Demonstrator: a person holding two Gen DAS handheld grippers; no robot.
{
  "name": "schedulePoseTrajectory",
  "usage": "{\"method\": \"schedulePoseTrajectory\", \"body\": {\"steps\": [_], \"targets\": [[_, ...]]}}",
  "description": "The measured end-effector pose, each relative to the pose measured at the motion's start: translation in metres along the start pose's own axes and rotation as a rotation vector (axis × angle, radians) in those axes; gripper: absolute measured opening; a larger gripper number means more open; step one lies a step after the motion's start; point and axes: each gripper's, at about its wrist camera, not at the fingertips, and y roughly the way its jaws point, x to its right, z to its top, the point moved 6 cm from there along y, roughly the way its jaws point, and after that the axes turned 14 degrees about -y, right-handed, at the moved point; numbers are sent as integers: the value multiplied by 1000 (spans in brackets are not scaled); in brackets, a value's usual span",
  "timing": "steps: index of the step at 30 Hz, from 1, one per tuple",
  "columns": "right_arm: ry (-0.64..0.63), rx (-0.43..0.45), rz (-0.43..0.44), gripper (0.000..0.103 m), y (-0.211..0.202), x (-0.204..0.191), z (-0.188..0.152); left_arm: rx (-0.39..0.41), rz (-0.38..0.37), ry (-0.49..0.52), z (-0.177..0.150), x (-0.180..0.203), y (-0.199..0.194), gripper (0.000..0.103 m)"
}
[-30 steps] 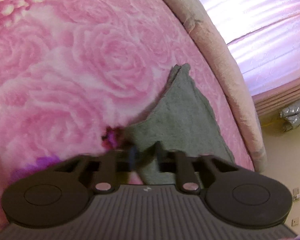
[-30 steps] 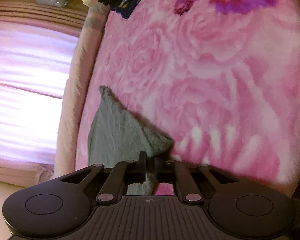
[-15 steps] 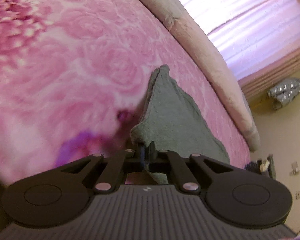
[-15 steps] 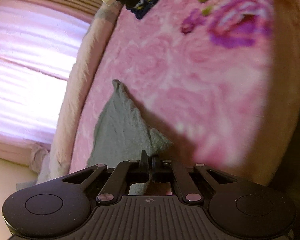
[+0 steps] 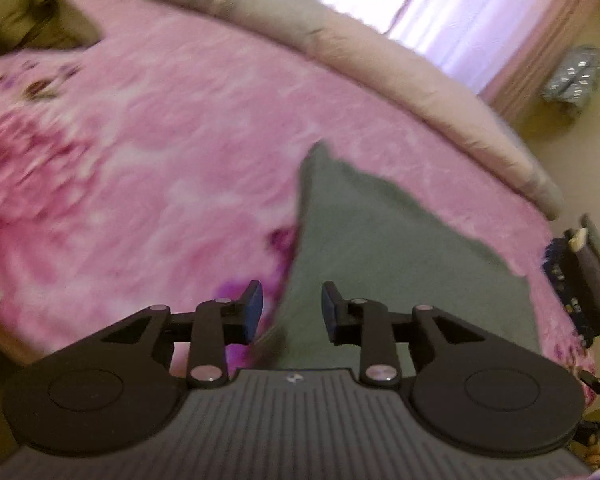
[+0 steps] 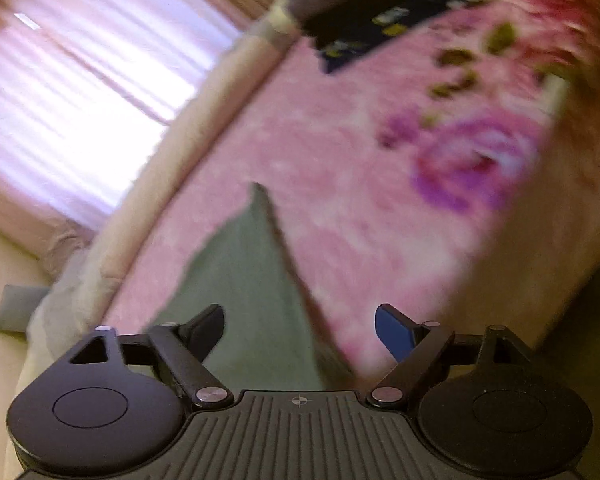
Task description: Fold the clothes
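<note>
1. Pink rose-patterned bedding [image 5: 172, 168] covers a bed that fills both wrist views; both pictures are blurred.
2. Nearest in the left wrist view, the left tongs [image 5: 291, 312] are tipped forward and down over the bed, with the jaws parted by a moderate gap and nothing between them.
3. Just past those tongs lies a grey-green cloth [image 5: 380, 248], spread flat on the bedding with one pointed corner aimed away from the camera. Its near edge runs under the gap between the jaws.
4. Nearest in the right wrist view, the right tongs [image 6: 300, 332] are also angled down at the bed, with the jaws spread wide and holding nothing.
5. The same cloth [image 6: 252, 280] sits beneath the left side of these tongs, and its point reaches up the frame.
6. Farther off, a pale pinkish-beige bolster or rolled edge [image 5: 380, 60] borders the far side of the bed.
7. Dark clothing [image 6: 380, 12] is piled at the far end of the bed in the right view.
8. Beyond the bed, bright pink curtains [image 6: 80, 92] cover a window.
9. A crumpled silvery object [image 5: 576, 76] lies on the floor by the curtain.
</note>
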Motion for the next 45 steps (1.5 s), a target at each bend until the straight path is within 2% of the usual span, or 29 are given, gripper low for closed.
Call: {"method": "schedulePoseTrajectory", "body": {"steps": [2, 3, 4, 5, 6, 7, 11, 14, 19, 21, 23, 25, 27, 30, 33, 35, 37, 40, 43, 44, 45], "targets": [[-2, -40, 58, 83, 16, -7, 4, -23, -49, -5, 3, 15, 15, 25], [10, -73, 67, 79, 27, -7, 5, -35, -74, -9, 4, 22, 23, 25], [11, -102, 84, 74, 38, -8, 5, -56, -94, -18, 3, 27, 31, 25], [6, -135, 102, 63, 49, -8, 5, -78, -111, -29, 1, 30, 37, 25], [8, -166, 94, 58, 58, -4, 7, -105, -121, -44, 0, 31, 45, 25], [11, -198, 84, 58, 67, 0, 9, -132, -131, -59, -1, 33, 53, 25], [6, -293, 182, 58, 90, 13, 22, -190, -150, -63, -1, 35, 75, 25], [-7, -339, 233, 58, 107, 17, 35, -223, -155, -99, 2, 30, 89, 25], [-39, -393, 336, 57, 123, 15, 33, -252, -169, -163, 5, 18, 106, 24], [-34, -408, 353, 35, 132, 13, 29, -260, -178, -189, 5, 12, 109, 22], [-14, -417, 354, 23, 140, 15, 24, -265, -181, -209, 5, 8, 112, 19], [6, -414, 346, 18, 141, 18, 23, -267, -188, -211, 6, 7, 111, 19], [-2, -422, 302, 8, 141, 15, 23, -270, -194, -214, 6, 6, 111, 19], [-64, -445, 173, 6, 139, -1, 27, -271, -198, -213, 8, 6, 109, 19], [-269, -463, -57, 6, 135, -45, 31, -269, -206, -210, 9, 7, 106, 19], [-454, -435, -203, 6, 132, -88, 30, -268, -219, -215, 10, 7, 102, 19], [-621, -379, -271, 7, 129, -140, 21, -262, -234, -229, 13, 5, 96, 19], [-833, -307, -288, 7, 134, -219, -12, -249, -250, -254, 16, -1, 86, 19], [-848, -305, -227, 7, 131, -230, -33, -241, -257, -280, 18, -9, 76, 19], [-851, -305, -206, 18, 130, -233, -40, -240, -258, -288, 18, -11, 74, 19], [-854, -305, -184, 46, 128, -237, -47, -240, -259, -295, 18, -13, 71, 19]]}}
